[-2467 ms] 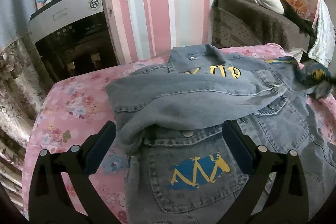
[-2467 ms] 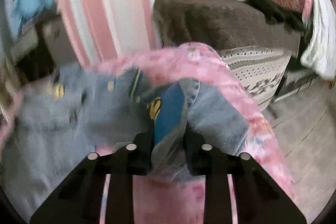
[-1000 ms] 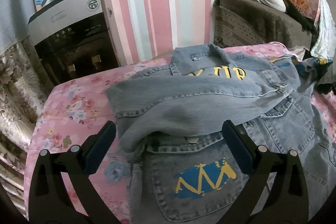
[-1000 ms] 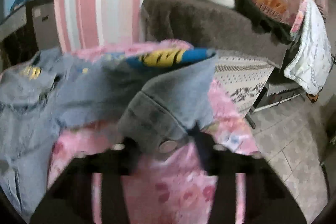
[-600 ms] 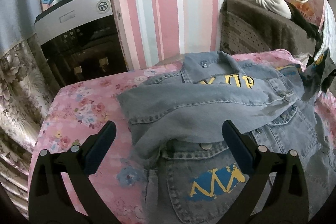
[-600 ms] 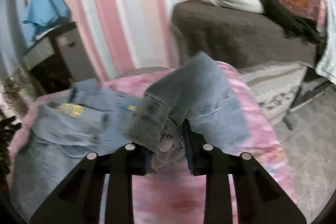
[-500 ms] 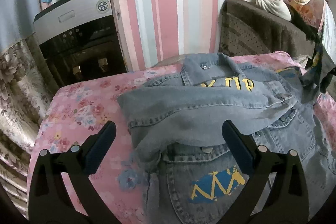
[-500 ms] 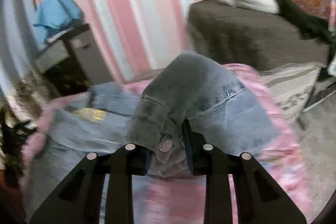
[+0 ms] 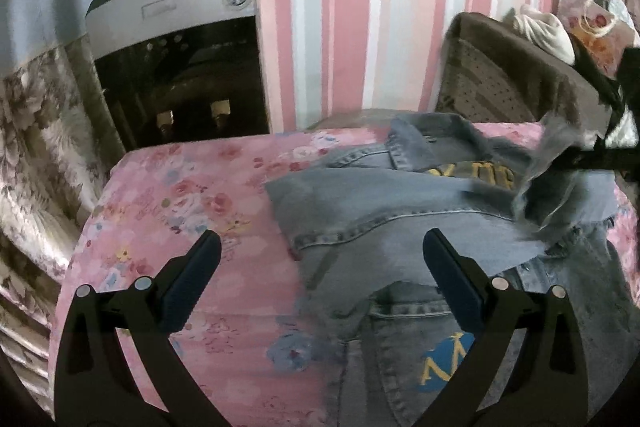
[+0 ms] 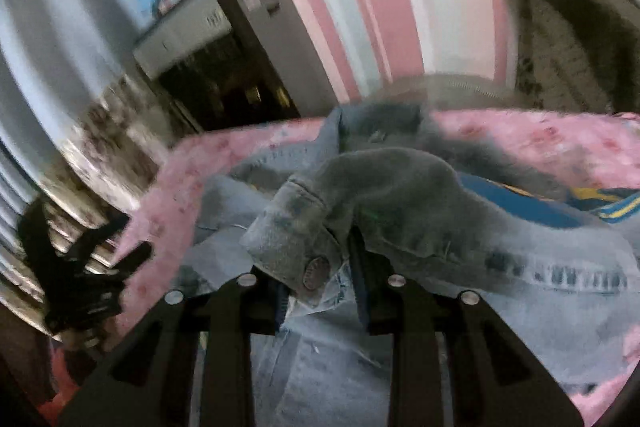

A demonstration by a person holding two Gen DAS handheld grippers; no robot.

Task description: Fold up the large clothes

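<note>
1. Denim: the jacket (image 9: 400, 227) lies spread on the pink flowered bed (image 9: 180, 211), collar toward the far edge by the striped wall, one sleeve already laid across the chest.
2. The right gripper (image 10: 320, 287) has its fingers clenched on the cuff (image 10: 296, 243) of the other sleeve, just beside the metal button, and holds it above the jacket's middle. Its jaws have just been widening a little with the cuff between them, so the pinch looks shallow. The thick cuff could slip out before it is laid down, leaving the sleeve in a heap.
3. The right view is blurred, which suggests a fast sweep. Heavy denim carried that quickly may drag the shoulder along and ruck up the sleeve already folded beneath.
4. The left gripper (image 9: 320, 275) hangs released over the near left part of the jacket, fingers wide apart and holding nothing. Nothing pins the body of the jacket, so a pull could slide it toward the bed's left edge.
5. If the cuff lands crooked, the fold will bulge.
</note>
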